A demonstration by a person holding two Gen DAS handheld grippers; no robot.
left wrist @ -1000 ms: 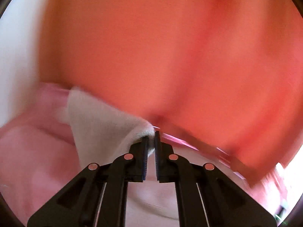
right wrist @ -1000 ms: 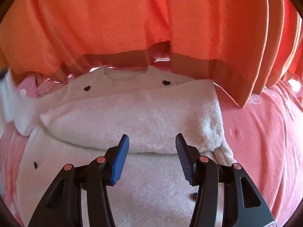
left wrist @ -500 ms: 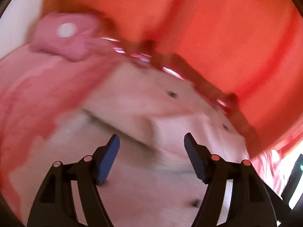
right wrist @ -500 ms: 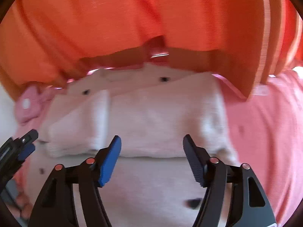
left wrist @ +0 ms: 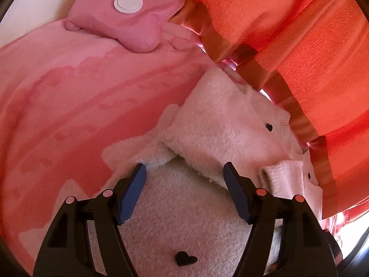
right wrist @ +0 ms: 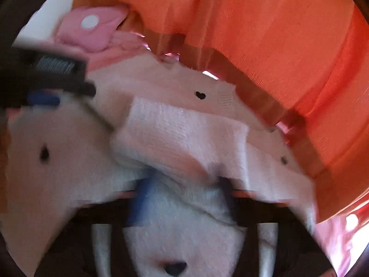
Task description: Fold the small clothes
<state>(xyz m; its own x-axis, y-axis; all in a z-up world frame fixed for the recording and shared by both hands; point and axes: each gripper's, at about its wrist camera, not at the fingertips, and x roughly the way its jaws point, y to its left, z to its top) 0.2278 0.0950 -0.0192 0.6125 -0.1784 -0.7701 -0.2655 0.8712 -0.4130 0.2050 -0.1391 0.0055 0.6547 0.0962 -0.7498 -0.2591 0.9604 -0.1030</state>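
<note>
A small cream fuzzy sweater (left wrist: 196, 219) with black hearts lies on a pink blanket (left wrist: 69, 106). Both sleeves are folded across its chest: one sleeve (left wrist: 212, 133) and the other sleeve's cuff (left wrist: 283, 175). My left gripper (left wrist: 185, 189) is open and empty, just above the sweater below the folded sleeve. In the right wrist view the sweater (right wrist: 184, 143) fills the middle, blurred. My right gripper (right wrist: 182, 196) is open, low over the folded sleeves, with its fingers partly hidden by fabric. The left gripper also shows in the right wrist view (right wrist: 43, 85) at the left.
A pink pillow (left wrist: 129, 13) with a white disc lies at the back left on the blanket. An orange curtain (left wrist: 288, 34) hangs along the back and right, close to the sweater's collar. A white wall shows at the far left.
My left gripper let go of the sleeve, opened and drew back over the sweater. My right gripper moved forward and down onto the folded sleeves; its view is now blurred.
</note>
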